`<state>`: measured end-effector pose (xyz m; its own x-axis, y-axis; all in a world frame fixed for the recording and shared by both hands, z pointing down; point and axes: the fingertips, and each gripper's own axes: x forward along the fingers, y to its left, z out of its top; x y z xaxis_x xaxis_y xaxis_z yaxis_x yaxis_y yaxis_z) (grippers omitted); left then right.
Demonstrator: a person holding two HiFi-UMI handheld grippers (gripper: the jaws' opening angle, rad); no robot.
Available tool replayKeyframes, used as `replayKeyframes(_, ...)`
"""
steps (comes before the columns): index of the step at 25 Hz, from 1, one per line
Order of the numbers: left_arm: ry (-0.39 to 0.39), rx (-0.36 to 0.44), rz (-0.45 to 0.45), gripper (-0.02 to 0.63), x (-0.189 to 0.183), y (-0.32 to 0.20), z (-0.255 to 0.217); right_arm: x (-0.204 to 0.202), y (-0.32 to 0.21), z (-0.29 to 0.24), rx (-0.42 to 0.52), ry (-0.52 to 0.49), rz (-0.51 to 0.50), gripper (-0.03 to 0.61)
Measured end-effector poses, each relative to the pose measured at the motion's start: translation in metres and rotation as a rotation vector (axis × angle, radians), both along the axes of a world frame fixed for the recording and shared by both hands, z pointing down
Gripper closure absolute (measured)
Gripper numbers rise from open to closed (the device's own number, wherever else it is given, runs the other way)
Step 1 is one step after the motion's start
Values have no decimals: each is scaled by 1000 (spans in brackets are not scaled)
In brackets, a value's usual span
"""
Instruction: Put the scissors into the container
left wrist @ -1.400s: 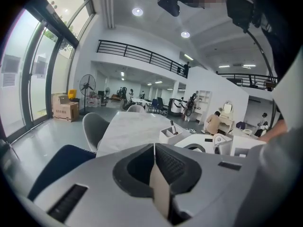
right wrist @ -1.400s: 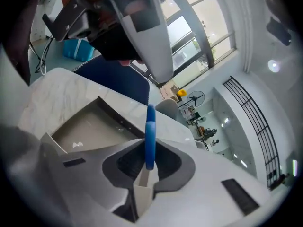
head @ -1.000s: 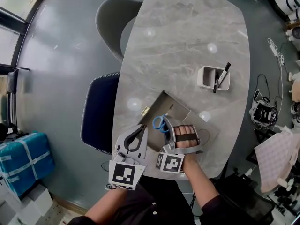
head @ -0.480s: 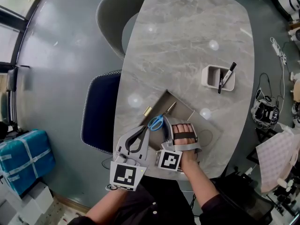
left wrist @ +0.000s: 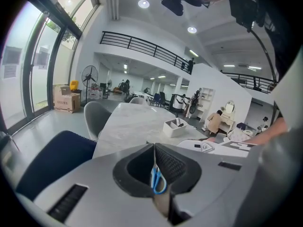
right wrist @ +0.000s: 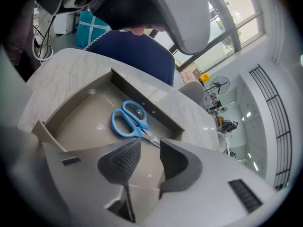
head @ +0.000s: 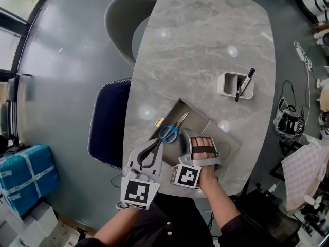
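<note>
The scissors (right wrist: 129,121) lie flat inside the container (right wrist: 80,126) on the table (head: 205,45). The right tongs (right wrist: 150,148) have just been opening: jaws apart, nothing between them, scissors just beyond the tips. The left tongs (left wrist: 155,148) are closed and empty.

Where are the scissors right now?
In the head view the blue-handled scissors lie flat inside the shallow container, near its left wall, at the table's near end.

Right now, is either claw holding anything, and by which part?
Nothing is held. The scissors lie loose in the container. The right claw, jaws just opened and apart, hovers over the blades. The left claw is shut and empty.
</note>
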<state>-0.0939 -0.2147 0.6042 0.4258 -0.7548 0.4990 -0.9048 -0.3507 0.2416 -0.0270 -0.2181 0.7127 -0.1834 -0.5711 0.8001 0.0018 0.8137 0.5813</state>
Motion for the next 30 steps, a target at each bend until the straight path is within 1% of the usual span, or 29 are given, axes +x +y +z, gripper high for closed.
replayKeyframes(1, -1, 4, 3, 592, 1, 0, -1, 2, 0, -3, 6, -10, 8, 462)
replayKeyframes(5, -5, 21, 13, 592, 8, 4, -7, 3, -1, -19, 24, -77, 42, 563)
replayKeyframes(8, -5, 25, 22, 592, 14, 11, -13, 5, 0, -36, 32, -126, 71, 574)
replayKeyframes(11, -11, 34, 33, 592, 19, 18, -22, 8, 1, -59, 47, -202, 117, 580)
replayKeyframes(16, -20, 86, 33, 592, 27, 30, -49, 20, 7, -105, 74, -350, 202, 581)
replayKeyframes(22, -25, 156, 24, 592, 36, 46, -80, 34, 22, -151, 112, -451, 232, 581)
replayKeyframes(27, -33, 206, 31, 592, 46, 61, -105, 53, 35, -179, 138, -548, 283, 581)
replayKeyframes(30, -34, 241, 15, 592, 48, 70, -121, 63, 45, -197, 137, -628, 332, 581)
